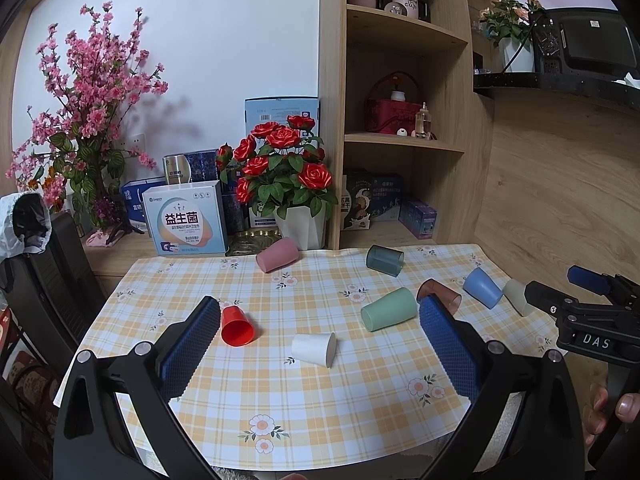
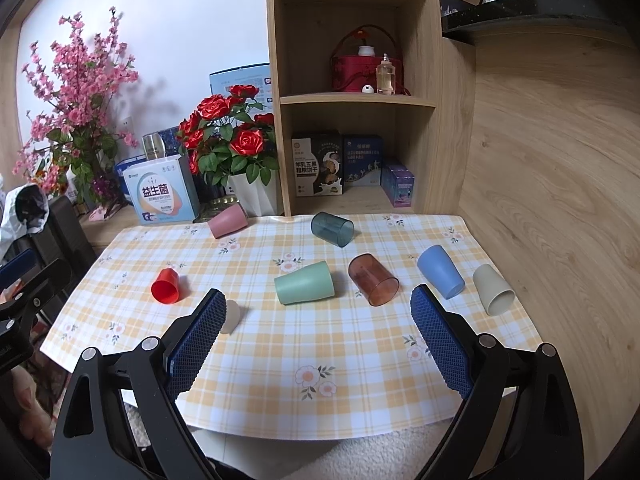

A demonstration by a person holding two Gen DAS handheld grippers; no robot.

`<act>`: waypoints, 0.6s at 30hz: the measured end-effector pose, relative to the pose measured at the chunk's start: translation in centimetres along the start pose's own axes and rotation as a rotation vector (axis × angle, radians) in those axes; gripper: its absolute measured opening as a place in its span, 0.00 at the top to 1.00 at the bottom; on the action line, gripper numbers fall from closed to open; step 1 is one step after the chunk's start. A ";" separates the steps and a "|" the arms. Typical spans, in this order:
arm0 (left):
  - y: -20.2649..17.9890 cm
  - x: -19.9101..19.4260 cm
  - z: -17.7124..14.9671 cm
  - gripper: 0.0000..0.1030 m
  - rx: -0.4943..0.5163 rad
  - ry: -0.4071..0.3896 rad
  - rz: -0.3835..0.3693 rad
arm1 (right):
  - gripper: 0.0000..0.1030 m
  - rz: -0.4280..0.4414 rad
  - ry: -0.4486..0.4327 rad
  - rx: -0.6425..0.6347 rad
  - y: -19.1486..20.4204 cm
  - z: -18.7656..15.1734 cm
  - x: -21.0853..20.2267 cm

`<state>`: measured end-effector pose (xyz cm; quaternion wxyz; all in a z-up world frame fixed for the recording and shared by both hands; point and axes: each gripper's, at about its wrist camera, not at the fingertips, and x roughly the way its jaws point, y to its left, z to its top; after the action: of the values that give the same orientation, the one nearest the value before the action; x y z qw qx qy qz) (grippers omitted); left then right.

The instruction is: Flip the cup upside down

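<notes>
Left tool (image 1: 320, 320): nearest the lens, blue pads wide apart, nothing between them, hanging over the near half of the counter.
Right tool (image 2: 314, 312): pads wide apart, gripping nothing; in the left view it shows at 3 o'clock.
Counter (image 1: 280, 400): covered with a yellow plaid cloth printed with flowers.
White cup (image 1: 314, 349): on its side, centre of the left view, mouth toward 3 o'clock.
Red cup (image 1: 237, 326): on its side, just beside the left pad, at 9 o'clock from the white cup.
Green cup (image 2: 305, 283): on its side mid-cloth.
Brown cup (image 2: 373, 279): clear, lying at 3 o'clock from the green cup.
Blue cup (image 2: 441, 272): lying at 3 o'clock from the brown cup.
Beige cup (image 2: 493, 289): lying near the cloth's right edge.
Pink cup (image 2: 228, 221): lying at the far edge, near 11 o'clock.
Teal cup (image 2: 333, 229): clear, lying near 12 o'clock.
Roses (image 1: 284, 168): potted, behind the cloth.
</notes>
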<state>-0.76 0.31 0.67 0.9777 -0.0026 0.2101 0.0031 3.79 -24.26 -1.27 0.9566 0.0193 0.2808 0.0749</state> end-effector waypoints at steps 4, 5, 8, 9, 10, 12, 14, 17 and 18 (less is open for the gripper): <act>0.0 0.0 -0.1 0.06 0.000 -0.001 -0.001 | 0.12 0.000 -0.001 0.001 0.0 0.0 0.0; 0.0 0.0 0.0 0.06 0.001 0.001 -0.001 | 0.12 0.000 0.000 0.001 0.0 0.0 0.0; 0.0 0.0 0.0 0.06 0.000 0.001 -0.002 | 0.12 0.000 0.000 0.001 0.0 0.0 0.0; 0.0 0.0 0.0 0.06 0.000 0.001 -0.001 | 0.12 0.000 0.000 0.001 0.0 0.0 0.0; 0.0 0.0 0.0 0.06 -0.001 0.002 -0.004 | 0.12 0.000 0.000 0.001 0.0 0.0 0.0; 0.1 0.1 -0.1 0.06 -0.004 0.006 -0.008 | 0.12 0.000 0.001 0.001 0.0 0.0 0.0; 0.1 0.2 -0.2 0.06 -0.009 0.011 -0.009 | 0.12 0.003 0.004 0.000 0.0 0.0 0.1; 0.4 0.4 -0.1 0.06 -0.019 0.022 -0.008 | 0.12 0.006 0.002 0.009 -0.2 0.0 0.2; 0.6 0.6 0.0 0.06 -0.022 0.025 -0.006 | 0.12 0.007 0.000 0.014 -0.5 0.1 0.3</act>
<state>-0.25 0.90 0.38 0.9749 -0.0142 0.2223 0.0024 4.14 -24.69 -1.34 0.9562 0.0270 0.2813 0.0765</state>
